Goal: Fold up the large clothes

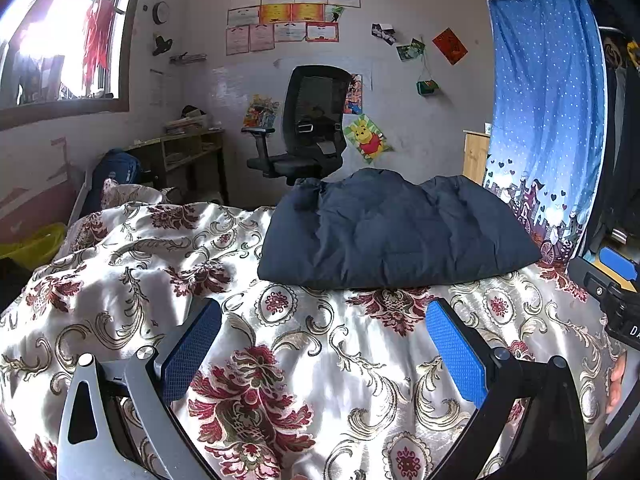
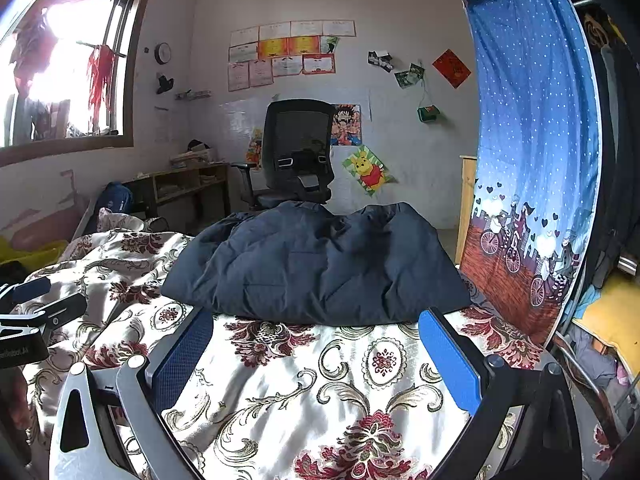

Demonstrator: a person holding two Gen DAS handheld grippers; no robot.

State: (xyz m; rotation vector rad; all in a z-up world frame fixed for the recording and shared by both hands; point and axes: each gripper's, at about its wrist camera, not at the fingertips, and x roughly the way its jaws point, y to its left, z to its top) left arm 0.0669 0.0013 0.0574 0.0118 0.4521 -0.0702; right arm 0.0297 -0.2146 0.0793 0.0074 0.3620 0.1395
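A dark navy padded jacket lies folded into a thick bundle on the flowered bedspread, toward the bed's far side. My left gripper hovers open just short of the jacket's near edge, nothing between its blue pads. In the right wrist view the same jacket fills the middle, and my right gripper is open with its tips level with the jacket's near hem, holding nothing. Each gripper shows at the edge of the other's view: the right gripper and the left gripper.
A black office chair stands beyond the bed by the poster-covered wall. A blue dotted curtain hangs at the right. A wooden desk and blue backpack sit at the left under the window. A yellow tub is at far left.
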